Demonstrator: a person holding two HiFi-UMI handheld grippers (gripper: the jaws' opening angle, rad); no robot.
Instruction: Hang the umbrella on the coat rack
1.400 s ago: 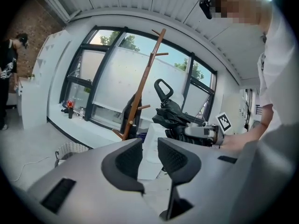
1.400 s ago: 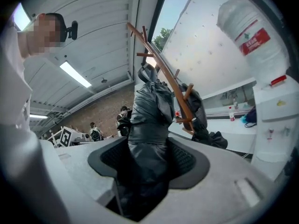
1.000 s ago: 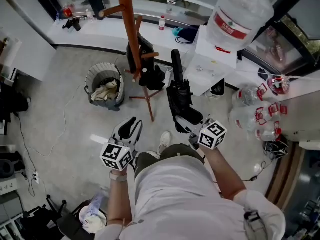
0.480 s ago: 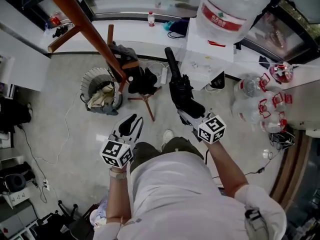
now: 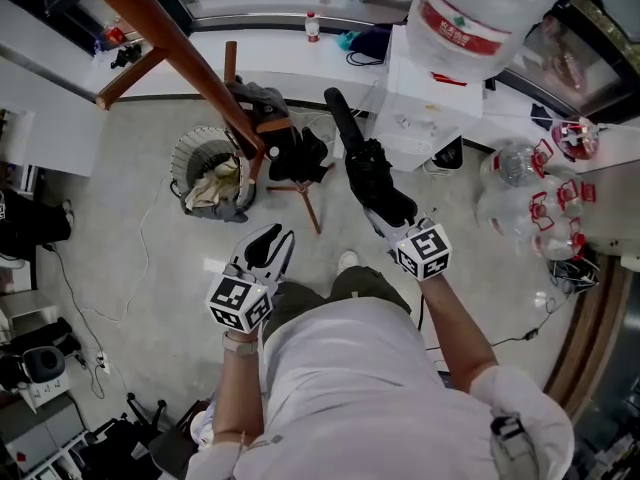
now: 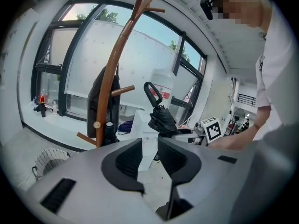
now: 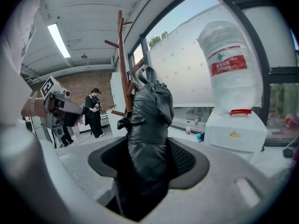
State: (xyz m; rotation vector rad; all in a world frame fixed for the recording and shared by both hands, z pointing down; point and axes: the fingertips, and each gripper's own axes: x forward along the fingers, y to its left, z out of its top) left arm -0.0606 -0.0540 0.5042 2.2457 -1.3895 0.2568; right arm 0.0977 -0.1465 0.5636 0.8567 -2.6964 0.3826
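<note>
You are clamping the right tongs [image 5: 388,215] on the folded black umbrella [image 5: 362,163], the pads pressing its bunched fabric from both sides; the umbrella is pointing away from you, and its looped handle [image 5: 333,106] is reaching up just to the right of the coat rack [image 5: 190,68], near the lower pegs but apart from them; it is not hanging on any peg; you are holding the left tongs [image 5: 268,243] on your side of the rack's feet, the jaws standing a narrow gap apart with nothing between them, aiming up at the rack's brown trunk; a dark garment [image 6: 100,106] is hanging from the rack, draping down against its trunk; a wastebasket [image 5: 205,173] with crumpled cloth in it is sitting on the floor just left of the rack's feet; a white water dispenser [image 5: 430,118] is standing to the right of the rack, beyond the umbrella, carrying an upturned water bottle [image 5: 480,18]; behind the rack a white counter [image 5: 200,63] is running along the window, with a small bottle [image 5: 312,28] standing on it.
</note>
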